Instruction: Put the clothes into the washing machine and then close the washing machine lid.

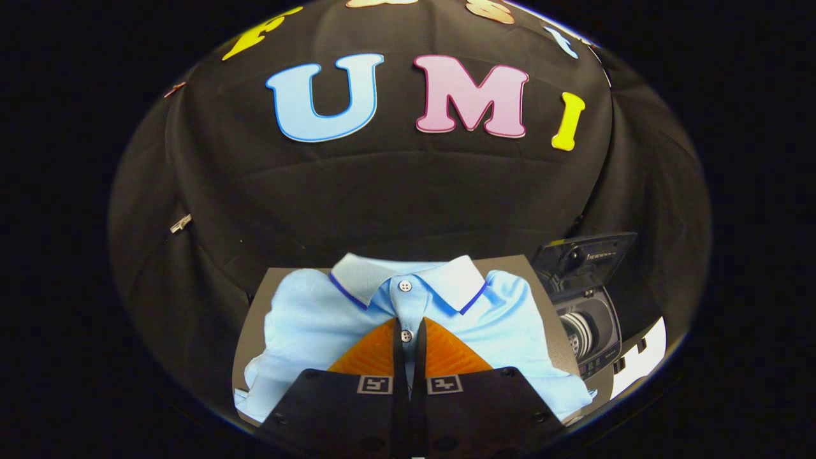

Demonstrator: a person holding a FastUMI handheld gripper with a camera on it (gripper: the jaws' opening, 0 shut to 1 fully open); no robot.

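Observation:
A light blue polo shirt point(306, 325) with a dark-trimmed collar lies flat and tidy on a grey board point(255, 306). My gripper point(408, 322) is over the shirt's button placket, below the collar. Its fingers stand almost together, with only a thin strip of placket and one button showing between them. The cloth there is not bunched or lifted. A small dark top-loading washing machine point(599, 357) stands just right of the board. Its lid point(583, 258) is raised toward the back and the pale drum point(577, 331) is open to view.
Black cloth walls close the booth behind and on both sides. A small metal clip point(181, 223) hangs on the left wall. A white patterned panel point(641, 363) sits to the right of the washer.

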